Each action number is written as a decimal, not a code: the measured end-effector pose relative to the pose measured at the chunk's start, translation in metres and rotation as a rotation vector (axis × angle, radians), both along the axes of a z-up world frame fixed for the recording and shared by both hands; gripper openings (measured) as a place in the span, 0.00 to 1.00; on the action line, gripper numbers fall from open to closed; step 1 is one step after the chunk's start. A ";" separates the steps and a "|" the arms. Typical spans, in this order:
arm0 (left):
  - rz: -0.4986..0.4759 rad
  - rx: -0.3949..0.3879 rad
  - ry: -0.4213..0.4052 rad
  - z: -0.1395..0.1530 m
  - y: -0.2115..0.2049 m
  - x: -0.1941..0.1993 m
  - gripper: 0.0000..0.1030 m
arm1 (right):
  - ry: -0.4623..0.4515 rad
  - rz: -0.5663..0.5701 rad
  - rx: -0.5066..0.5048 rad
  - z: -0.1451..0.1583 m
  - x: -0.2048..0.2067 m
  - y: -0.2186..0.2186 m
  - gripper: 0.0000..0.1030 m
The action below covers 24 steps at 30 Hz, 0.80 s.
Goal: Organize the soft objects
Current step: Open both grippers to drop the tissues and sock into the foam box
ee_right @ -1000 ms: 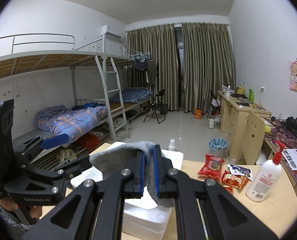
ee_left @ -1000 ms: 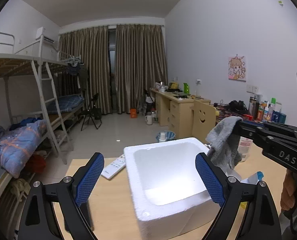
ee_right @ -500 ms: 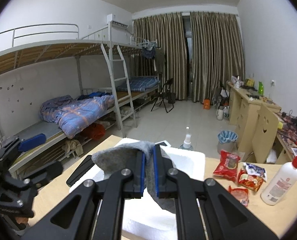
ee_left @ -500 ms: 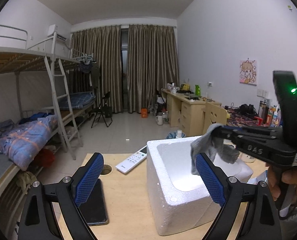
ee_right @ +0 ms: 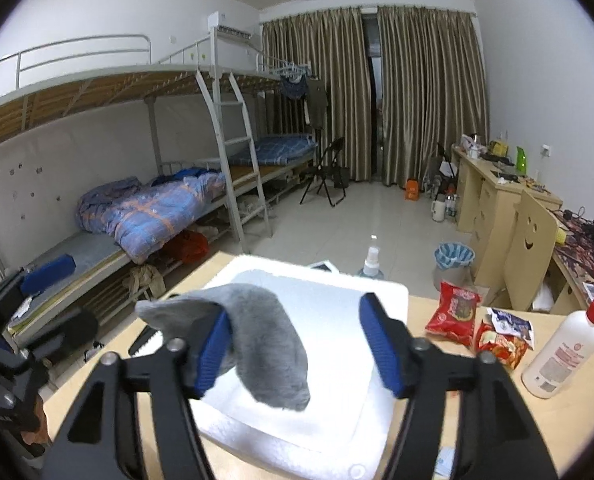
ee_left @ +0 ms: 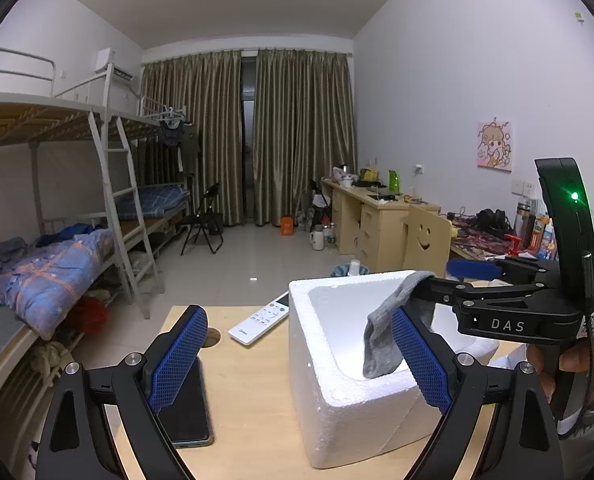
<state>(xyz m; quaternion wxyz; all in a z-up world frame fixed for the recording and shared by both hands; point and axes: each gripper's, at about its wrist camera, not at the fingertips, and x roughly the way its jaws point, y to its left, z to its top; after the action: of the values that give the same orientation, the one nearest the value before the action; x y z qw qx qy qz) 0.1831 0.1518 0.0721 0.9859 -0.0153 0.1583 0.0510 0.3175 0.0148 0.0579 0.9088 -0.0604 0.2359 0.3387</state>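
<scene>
A grey sock [ee_right: 263, 344] hangs draped over the left finger of my right gripper [ee_right: 303, 348], whose jaws stand wide open above the white foam box [ee_right: 385, 292]. In the left wrist view the sock [ee_left: 387, 330] dangles from the right gripper's finger over the foam box [ee_left: 353, 408] cavity, its toe low inside. My left gripper [ee_left: 295, 358] is open and empty, in front of the box's near left corner above the wooden table [ee_left: 253, 412].
A white remote [ee_left: 259, 318] and a dark phone [ee_left: 187, 412] lie on the table left of the box. Red snack packets [ee_right: 455, 312], a second packet [ee_right: 501, 338] and a white pump bottle [ee_right: 563, 354] sit right of the box. A small spray bottle [ee_right: 372, 262] stands behind it.
My right gripper has opened; the sock is no longer pinched and hangs off one finger, lower into the box. The left gripper has drifted left, so the box sits further right in its view.
</scene>
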 end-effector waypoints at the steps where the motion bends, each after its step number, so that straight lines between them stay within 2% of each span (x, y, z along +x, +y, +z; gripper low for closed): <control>1: -0.001 0.002 0.004 0.000 -0.001 0.001 0.91 | -0.004 -0.014 -0.020 -0.001 0.000 0.001 0.67; 3: -0.009 0.009 0.013 0.000 -0.004 0.003 0.91 | -0.033 -0.032 -0.045 -0.001 -0.002 0.002 0.67; 5: -0.021 0.008 0.015 0.000 -0.006 0.004 0.91 | -0.025 -0.036 -0.096 -0.005 -0.001 0.003 0.67; 11: -0.049 0.027 0.036 -0.001 -0.014 0.012 0.91 | -0.007 -0.028 -0.078 -0.005 -0.002 -0.009 0.70; 13: -0.081 0.037 0.055 -0.003 -0.018 0.017 0.91 | 0.013 -0.046 -0.138 -0.008 0.001 -0.006 0.71; 20: -0.115 0.083 0.108 -0.015 -0.033 0.033 0.91 | -0.028 0.009 -0.079 0.000 -0.017 -0.015 0.71; 24: -0.076 0.076 0.114 -0.017 -0.029 0.047 0.91 | -0.045 0.028 -0.068 0.002 -0.023 -0.019 0.72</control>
<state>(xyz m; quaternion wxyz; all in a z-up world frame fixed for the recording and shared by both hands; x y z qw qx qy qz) 0.2298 0.1232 0.0556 0.9764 0.0308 0.2128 0.0204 0.2943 -0.0043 0.0600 0.9066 -0.1021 0.2259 0.3416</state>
